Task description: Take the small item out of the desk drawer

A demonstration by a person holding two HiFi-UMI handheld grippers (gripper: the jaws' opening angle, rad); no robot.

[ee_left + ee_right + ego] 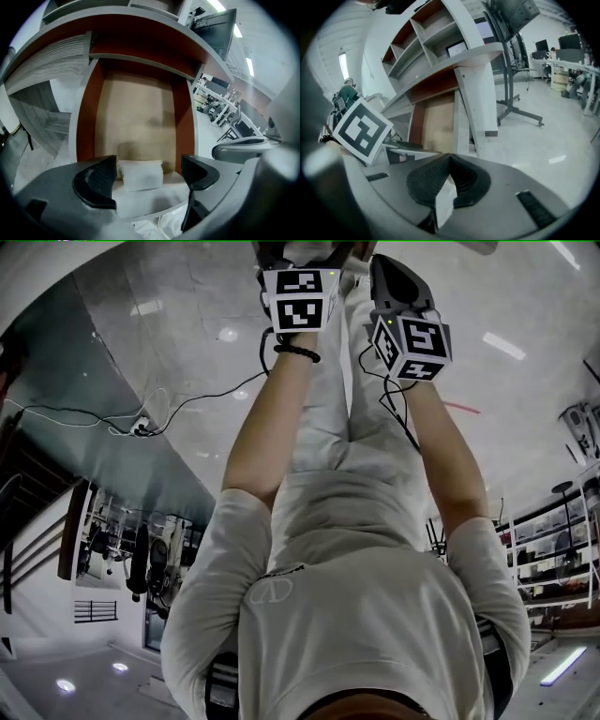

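Observation:
The desk drawer (136, 117) is pulled out, with a brown floor and red-brown side walls. A small white block (140, 174) lies at its near end, on the pale front ledge. My left gripper (147, 177) is open around it, one black pad on each side. The left pad sits close to the block and there is a gap on the right. My right gripper (449, 161) hangs to the right of the drawer (437, 123), its ribbed pads meeting at the tips. A white sliver shows behind them, and I cannot tell what it is. In the head view only the marker cubes (300, 298) (414, 343) show.
A desktop slab and open shelves (426, 33) rise above the drawer. A white desk leg (480, 101) stands to its right. A monitor stand on a wheeled base (520, 110) is on the floor beyond. Below the drawer front are the person's pale trousers (150, 229).

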